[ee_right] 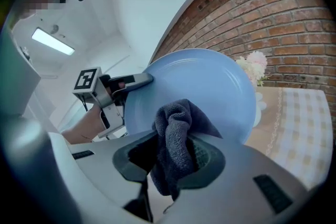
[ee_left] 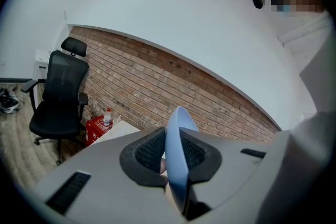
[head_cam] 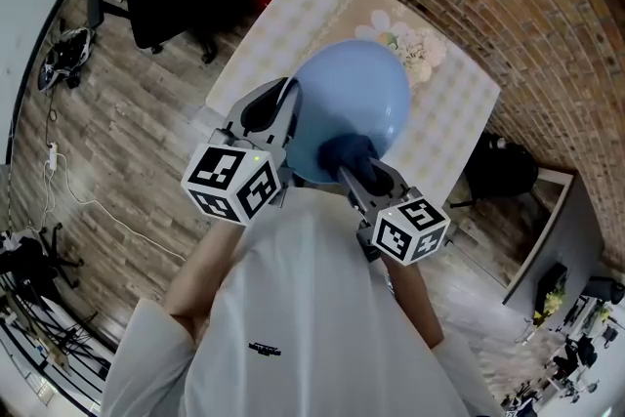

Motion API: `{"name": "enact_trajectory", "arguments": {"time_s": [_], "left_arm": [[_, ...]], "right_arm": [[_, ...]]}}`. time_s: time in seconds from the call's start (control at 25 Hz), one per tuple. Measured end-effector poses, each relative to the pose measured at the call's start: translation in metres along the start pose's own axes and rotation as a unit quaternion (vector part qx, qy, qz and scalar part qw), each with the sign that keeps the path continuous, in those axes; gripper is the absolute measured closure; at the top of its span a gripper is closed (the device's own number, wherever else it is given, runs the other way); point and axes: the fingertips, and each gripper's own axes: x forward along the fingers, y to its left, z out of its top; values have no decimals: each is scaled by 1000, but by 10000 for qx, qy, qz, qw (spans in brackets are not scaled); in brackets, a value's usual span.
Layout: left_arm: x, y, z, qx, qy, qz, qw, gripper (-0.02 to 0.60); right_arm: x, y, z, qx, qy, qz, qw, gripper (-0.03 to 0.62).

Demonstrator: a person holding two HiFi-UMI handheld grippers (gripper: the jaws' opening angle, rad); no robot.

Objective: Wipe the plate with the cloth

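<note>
Plate: the blue plate (head_cam: 356, 93) is up in the air over the table (head_cam: 259, 34), not lying on it; it is tilted, with one flat side turned to the person.
Cloth: the dark cloth (ee_right: 176, 134) is bunched up; its top touches the plate's near side, low down by the near rim.
Left gripper: the left gripper (ee_left: 172, 157) is pinched tight on the plate's left rim (the thin blue edge sits right between the two pads); it holds the plate up.
Right gripper: the right gripper (ee_right: 173, 160) is closed on the cloth; the cloth sticks out past the jaws.
Which way: the plate is right in front of the right gripper, just past the cloth; the plate is round, so no side is longer; most of its flat side spreads up and away from the cloth; the right gripper is the one placed to rub, and the left one only holds.
Next move, I think: slide the cloth up across the flat side toward the far rim.
Watch out: only one rim is held; a hard push could twist the plate in the pads.
Around: flowers (head_cam: 415, 49) lie on the table just past the plate.
</note>
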Motion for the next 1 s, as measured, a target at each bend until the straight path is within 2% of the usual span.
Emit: {"name": "enact_trajectory", "arguments": {"time_s": [0.32,0.56,1.0], "left_arm": [[0,3,0,-94,-23,133,9999,540],[-5,0,0,-53,-17,6,10000,540],[-21,1,3,-104,-198,30,9997,540]], "right_arm": [[14,41,13,-46,-129,753,9971,474],[24,69,25,-293,-181,1162,9926,474],[18,67,49,-364,-620,1077,9916,474]]}}
